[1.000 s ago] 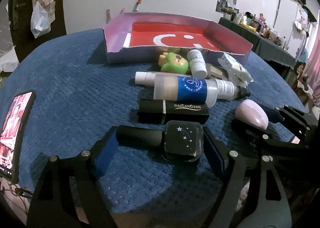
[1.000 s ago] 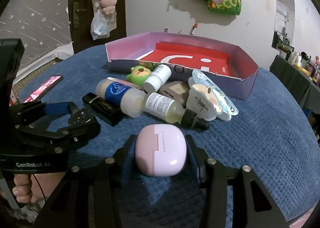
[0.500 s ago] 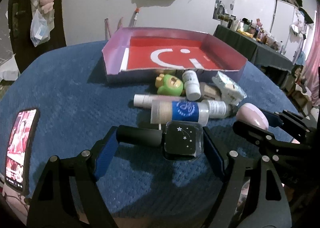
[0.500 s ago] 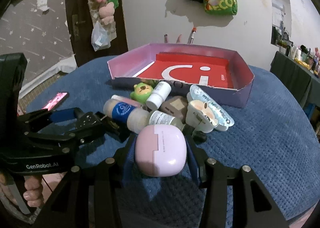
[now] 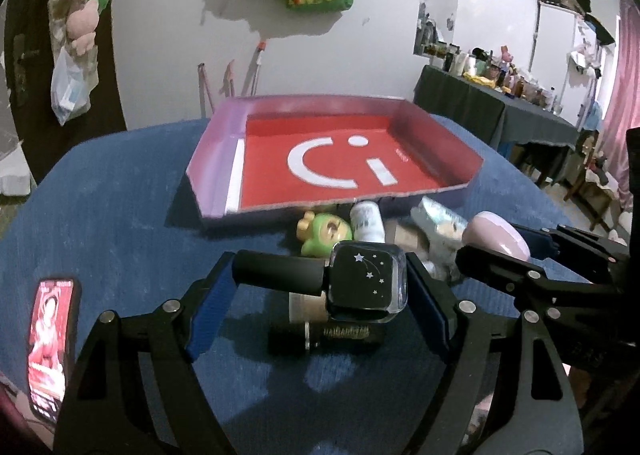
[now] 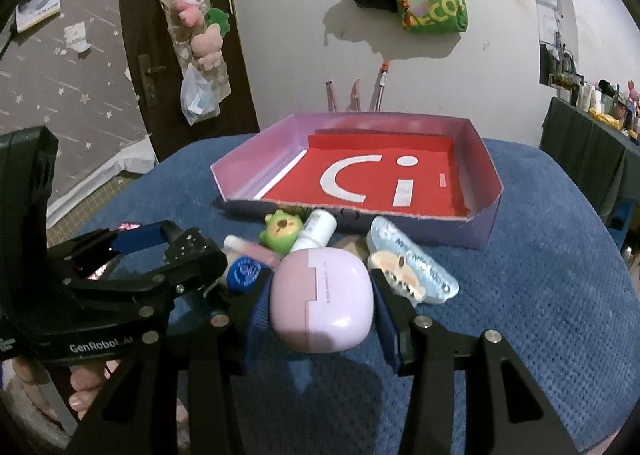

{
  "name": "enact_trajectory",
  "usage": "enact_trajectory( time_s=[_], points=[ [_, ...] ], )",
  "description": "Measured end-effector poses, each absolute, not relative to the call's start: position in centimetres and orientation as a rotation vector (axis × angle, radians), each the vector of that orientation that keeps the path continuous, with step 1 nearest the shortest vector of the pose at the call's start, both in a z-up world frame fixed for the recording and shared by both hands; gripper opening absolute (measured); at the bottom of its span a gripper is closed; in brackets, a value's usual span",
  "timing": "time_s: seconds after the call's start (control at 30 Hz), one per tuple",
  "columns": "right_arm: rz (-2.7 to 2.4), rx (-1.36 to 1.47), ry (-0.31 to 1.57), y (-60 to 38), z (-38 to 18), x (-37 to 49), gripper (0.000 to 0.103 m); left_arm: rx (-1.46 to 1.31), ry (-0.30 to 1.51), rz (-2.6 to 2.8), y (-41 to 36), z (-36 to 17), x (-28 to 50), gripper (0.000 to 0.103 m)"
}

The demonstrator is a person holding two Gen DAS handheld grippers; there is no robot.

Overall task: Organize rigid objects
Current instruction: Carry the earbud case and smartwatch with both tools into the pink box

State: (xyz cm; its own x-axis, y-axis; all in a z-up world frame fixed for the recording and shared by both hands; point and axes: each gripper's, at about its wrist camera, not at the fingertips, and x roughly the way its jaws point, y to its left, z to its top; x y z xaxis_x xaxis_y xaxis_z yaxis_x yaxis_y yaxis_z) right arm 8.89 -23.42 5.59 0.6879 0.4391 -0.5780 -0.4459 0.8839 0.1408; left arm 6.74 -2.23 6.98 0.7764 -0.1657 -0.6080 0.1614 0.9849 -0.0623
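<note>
My left gripper (image 5: 320,287) is shut on a black nail polish bottle (image 5: 366,282) with stars on it and holds it above the blue table. My right gripper (image 6: 320,301) is shut on a pink-and-lilac case (image 6: 322,299), also lifted; that case shows in the left wrist view (image 5: 496,233). The red-bottomed box (image 5: 216,159) with lilac walls stands beyond, empty, and appears in the right wrist view (image 6: 486,223). In front of it lie a green toy (image 6: 280,231), a white bottle (image 6: 316,231), a blue-label bottle (image 6: 242,273), a black lipstick tube (image 5: 324,337) and a clear packet (image 6: 412,267).
A phone (image 5: 50,347) with a lit screen lies at the table's left edge. A door with hanging plush toys (image 6: 200,31) is at the left, a cluttered dark side table (image 5: 496,103) at the right. The left gripper shows at the left of the right wrist view (image 6: 132,267).
Both grippers have risen off the table with their objects and moved forward toward the box. The pile on the table has not moved.
</note>
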Motion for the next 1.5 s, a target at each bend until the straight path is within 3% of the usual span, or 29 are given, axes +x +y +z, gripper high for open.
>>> enact_trajectory(
  time_s=[0.77,1.5],
  points=[
    [0.451,0.065,0.659,-25.1,10.4,18.3,0.050,-0.019,0.624,-0.193,-2.3,11.5,15.8,0.080],
    [0.386,0.056,0.736,-25.0,10.1,27.4,0.050,-0.039,0.695,-0.179,-2.5,10.9,22.9,0.080]
  ],
)
